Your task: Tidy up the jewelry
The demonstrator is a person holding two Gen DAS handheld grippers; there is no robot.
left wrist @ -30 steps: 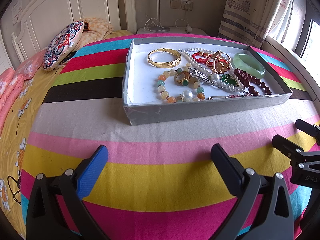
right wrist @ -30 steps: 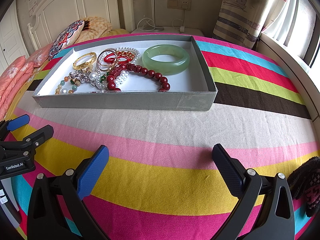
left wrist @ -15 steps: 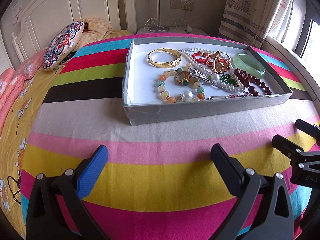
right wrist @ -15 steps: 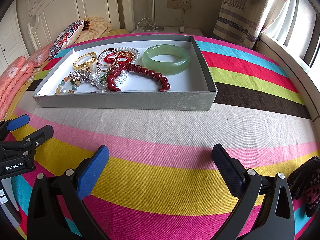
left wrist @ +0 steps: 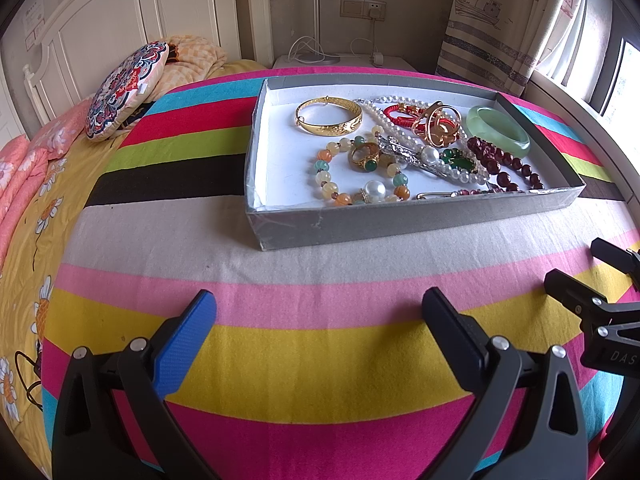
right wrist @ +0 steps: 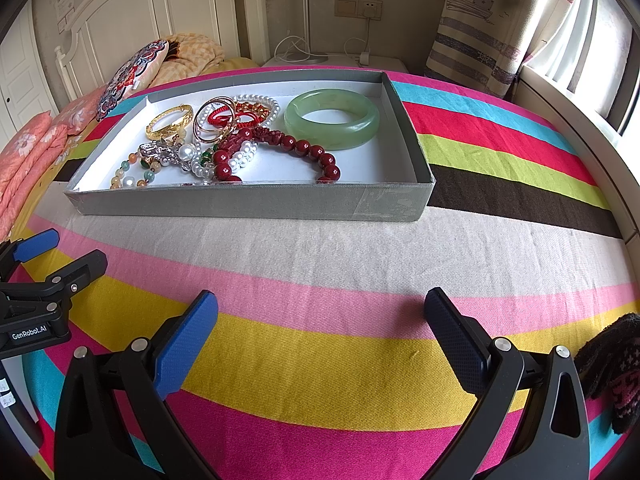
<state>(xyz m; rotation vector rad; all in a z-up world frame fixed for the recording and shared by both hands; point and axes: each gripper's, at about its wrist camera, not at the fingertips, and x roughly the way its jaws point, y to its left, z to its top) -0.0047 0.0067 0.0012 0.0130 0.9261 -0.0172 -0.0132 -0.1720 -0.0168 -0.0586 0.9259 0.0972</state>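
Note:
A shallow grey box (left wrist: 400, 220) (right wrist: 248, 202) rests on a striped cloth and holds tangled jewelry. Inside lie a gold bangle (left wrist: 329, 121) (right wrist: 170, 122), a green jade bangle (left wrist: 498, 131) (right wrist: 332, 118), a dark red bead bracelet (left wrist: 502, 166) (right wrist: 296, 148), a pearl strand (left wrist: 394, 116), a mixed pastel bead bracelet (left wrist: 344, 178) and gold rings on a red cord (left wrist: 434, 124) (right wrist: 218, 120). My left gripper (left wrist: 318, 320) hangs open over the cloth, short of the box. My right gripper (right wrist: 320, 320) is open too, level with it, empty.
A patterned cushion (left wrist: 126, 88) and folded bedding lie back left by the headboard. A curtain (left wrist: 500, 20) and window ledge run along the right. A dark knitted glove (right wrist: 612, 364) sits at the right edge. Bare striped cloth (right wrist: 320, 248) separates both grippers from the box.

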